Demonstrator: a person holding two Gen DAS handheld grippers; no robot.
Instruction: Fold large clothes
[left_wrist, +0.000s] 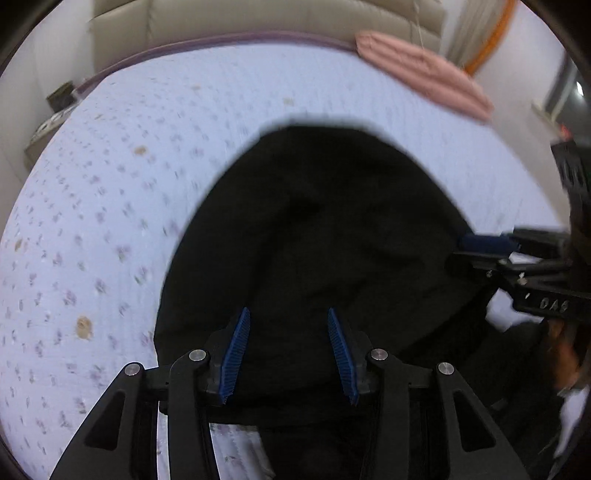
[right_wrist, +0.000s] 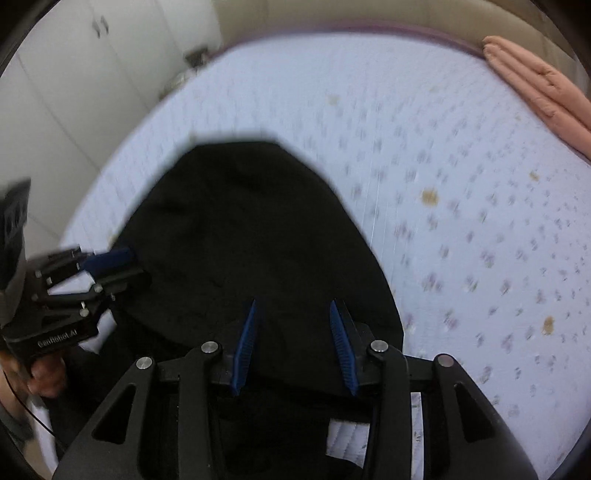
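Black garment (left_wrist: 314, 229) flat on bed (left_wrist: 110, 221), long axis running straight ahead; left gripper (left_wrist: 288, 350) and right gripper (right_wrist: 295, 347) spread wide, holding nothing, equally near its near edge.

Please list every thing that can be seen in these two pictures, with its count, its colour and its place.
black garment: one, black, spread on the bed in front of both grippers.
bed sheet: one, pale with small purple flowers and a few brown spots, under the garment.
pink quilt: one, pink, folded, at the far right corner of the bed.
headboard: one, beige, padded, behind the bed.
wardrobe: one, white, seen in the right wrist view, left of the bed.
left gripper: one, black with blue pads, open over the garment's near edge.
right gripper: one, black with blue pads, open over the garment.
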